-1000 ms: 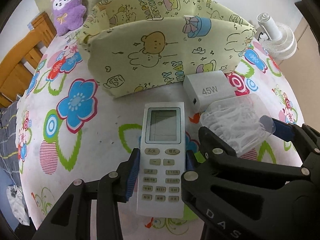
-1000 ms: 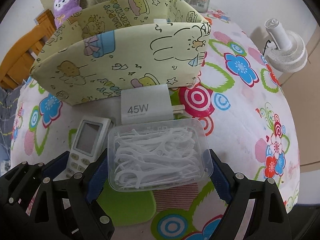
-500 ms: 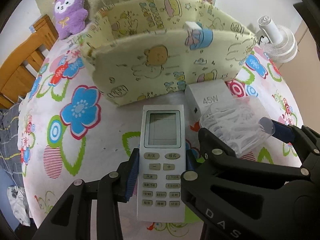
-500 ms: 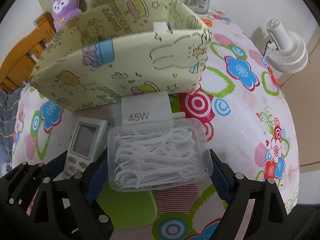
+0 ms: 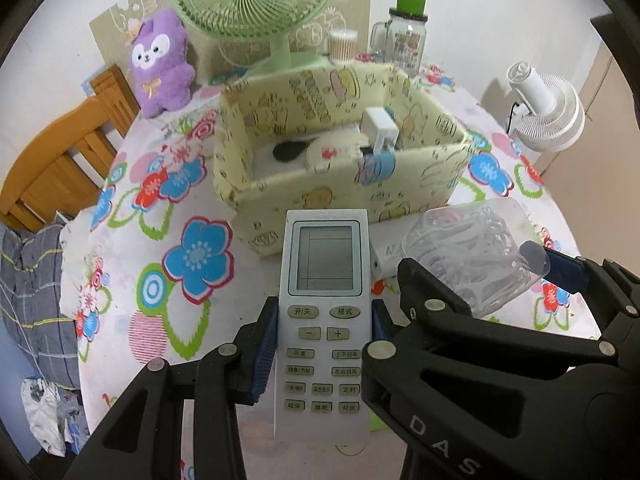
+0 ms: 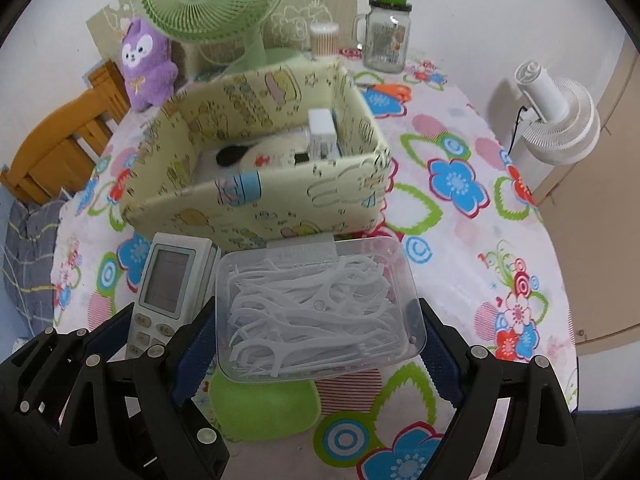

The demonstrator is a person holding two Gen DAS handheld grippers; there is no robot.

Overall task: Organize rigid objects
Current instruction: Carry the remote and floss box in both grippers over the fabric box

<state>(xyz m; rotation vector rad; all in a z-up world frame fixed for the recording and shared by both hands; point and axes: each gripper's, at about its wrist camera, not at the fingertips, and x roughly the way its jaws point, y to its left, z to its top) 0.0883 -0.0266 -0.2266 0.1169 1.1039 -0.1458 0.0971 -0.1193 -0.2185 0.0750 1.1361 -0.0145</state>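
At the lower centre of the frame, the right gripper (image 6: 316, 344) held a clear box of white floss picks (image 6: 316, 312) between its blue-padded jaws. A white remote control (image 6: 168, 280) sat just left of it, clamped by the left gripper (image 6: 132, 332) at lower left. Above them stood a yellow cartoon-print storage box (image 6: 260, 200) on the flowered desk (image 6: 460, 240).

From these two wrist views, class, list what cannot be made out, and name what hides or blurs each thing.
- Charger, left view: mostly behind the remote and floss box; its label is unreadable.
- Bin contents, both views: near wall covers the lower parts; the pale rounded item is too blurred to name.
- Jar label: too small.
- Remote's lower end, right view: behind the left gripper.
- Table under the floss box: whether they touch is unclear.
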